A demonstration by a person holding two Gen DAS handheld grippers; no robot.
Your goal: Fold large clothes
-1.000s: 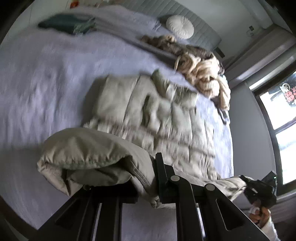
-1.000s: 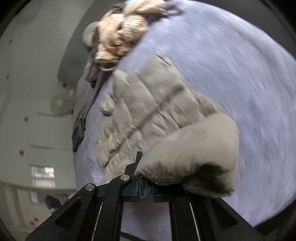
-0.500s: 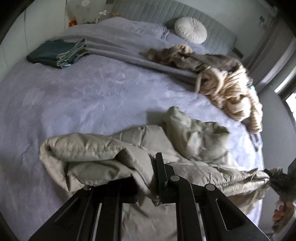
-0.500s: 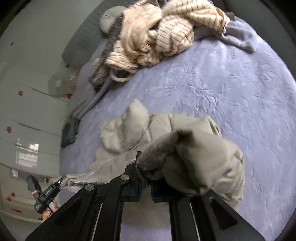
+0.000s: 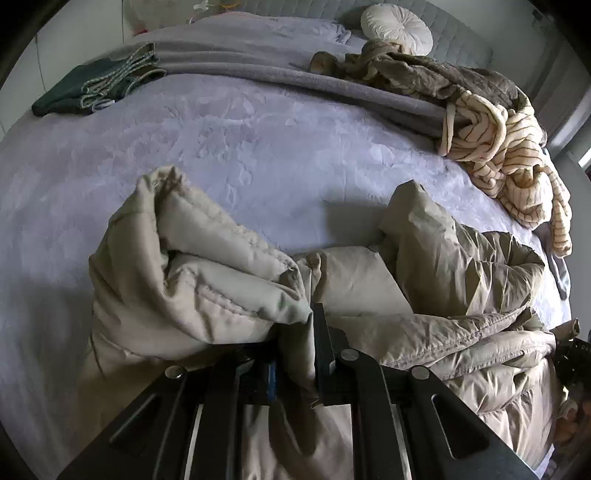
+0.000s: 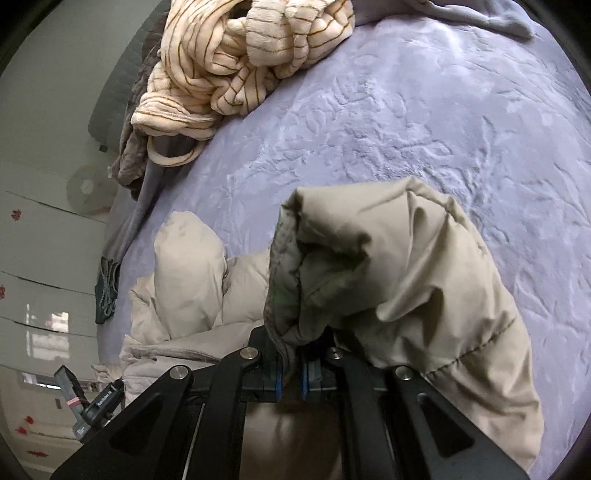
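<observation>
Jacket corners sit pinched in both tools, which is how a garment this bulky can be carried as 1 sheet. The left gripper (image 5: 295,354) has its fingers narrowed tight on a bunched edge of the beige puffer jacket (image 5: 424,295), and the right gripper (image 6: 290,373) has its fingers clamped just as narrow on another edge, the grey lining showing where the fabric wraps over them. Holding 2 separated points keeps the span between them taut enough, I judge, to lay it down as a clean crease instead of a heap. The rest of the jacket lies crumpled on the lavender bed (image 5: 240,147), near its front edge, with a puffed part standing up between the 2 grips; that bulk stays down because the quilted filling is heavy and springy, so only the gripped edge lifts. Both tools tilt downward toward the bed, which suits setting the held edge onto the part lying flat. The fold looks partway made and not yet pressed down. Other clothes wait well apart from the work: a striped cream garment (image 5: 502,147) piled at the far right, a dark green folded item (image 5: 92,92) at the far left, and a round white cushion (image 5: 397,27) by the headboard, leaving the middle of the bed free for folding.
</observation>
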